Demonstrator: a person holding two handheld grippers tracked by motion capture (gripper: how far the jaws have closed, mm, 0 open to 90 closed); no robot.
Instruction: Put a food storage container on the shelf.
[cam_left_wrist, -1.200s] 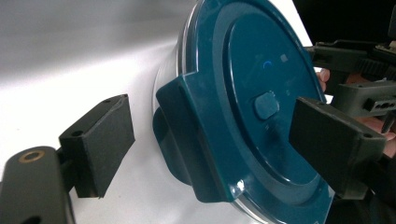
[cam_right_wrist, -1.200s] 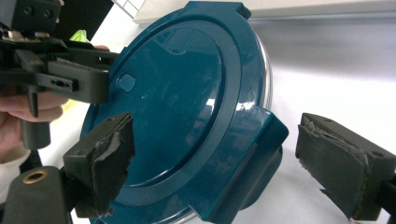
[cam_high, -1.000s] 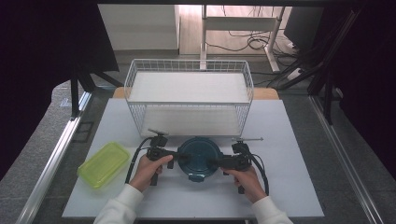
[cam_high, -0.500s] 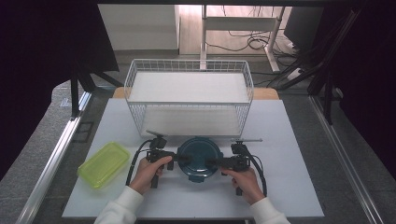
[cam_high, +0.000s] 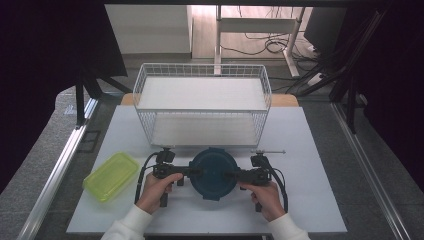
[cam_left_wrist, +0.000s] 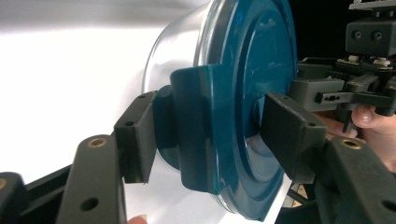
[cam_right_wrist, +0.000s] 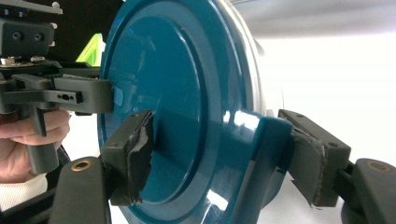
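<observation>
While my left tongs (cam_high: 196, 171) and right tongs (cam_high: 231, 175) have been closing, both now clamp opposite clips of the blue-lidded bowl (cam_high: 214, 172) between them.

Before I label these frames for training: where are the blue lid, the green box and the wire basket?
blue lid (cam_high: 214, 170), high view, centre of its top.
green box (cam_high: 111, 175), high view, middle of its lid.
wire basket (cam_high: 204, 66), high view, back rim.

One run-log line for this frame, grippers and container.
left gripper: closing on left lid clip | right gripper: closing on right lid clip | round teal-lidded container: on white table, before wire basket
</observation>
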